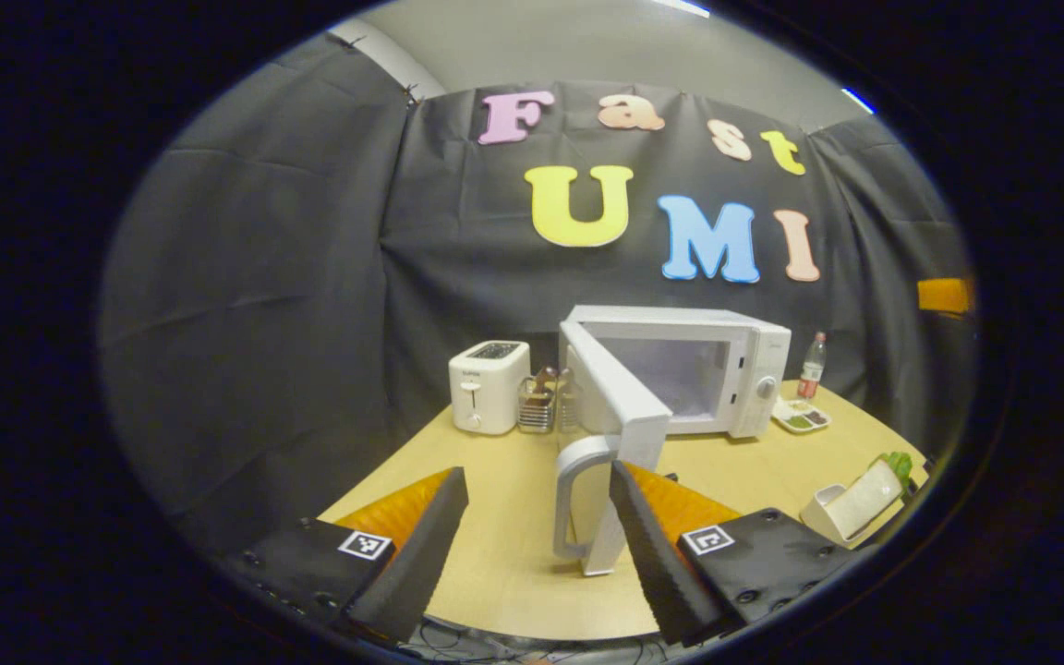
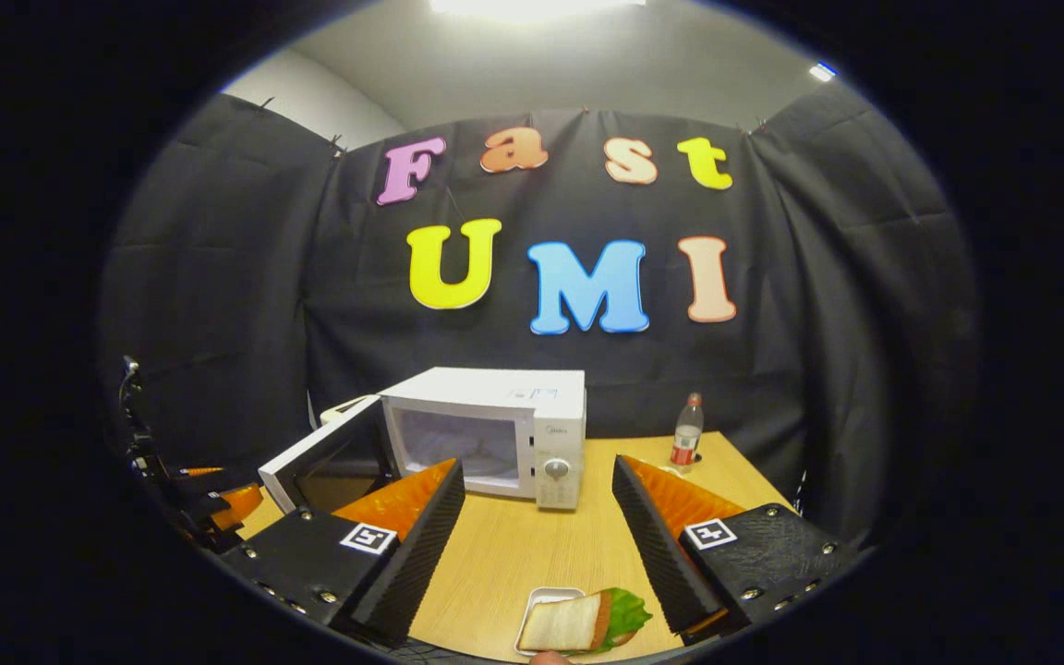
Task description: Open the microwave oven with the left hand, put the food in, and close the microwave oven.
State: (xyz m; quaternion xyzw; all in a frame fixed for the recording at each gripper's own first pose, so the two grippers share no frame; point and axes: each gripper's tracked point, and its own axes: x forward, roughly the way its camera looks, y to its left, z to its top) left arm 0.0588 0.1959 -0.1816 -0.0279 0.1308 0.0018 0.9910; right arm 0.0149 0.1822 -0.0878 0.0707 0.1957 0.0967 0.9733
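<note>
The white microwave point(image 1: 754, 369) stands at the back of the wooden table with its door point(image 1: 620, 397) swung wide open toward me. The door's handle point(image 1: 572, 494) sits between the fingers of my left gripper point(image 1: 537, 476), close to the right finger, and the jaws stand open. In the right gripper view the microwave point(image 2: 495, 429) and its open door point(image 2: 329, 462) are ahead to the left. A sandwich with lettuce on a small white tray point(image 2: 583, 621) lies just below my open right gripper point(image 2: 537, 465), clear of both fingers. The same sandwich tray point(image 1: 855, 503) appears at the table's right edge.
A white toaster point(image 1: 489, 385) and a wire rack point(image 1: 541, 406) stand left of the microwave. A bottle point(image 1: 812, 367) and a dish of food point(image 1: 800, 417) sit to its right. The left gripper point(image 2: 209, 503) shows at the far left, by the door.
</note>
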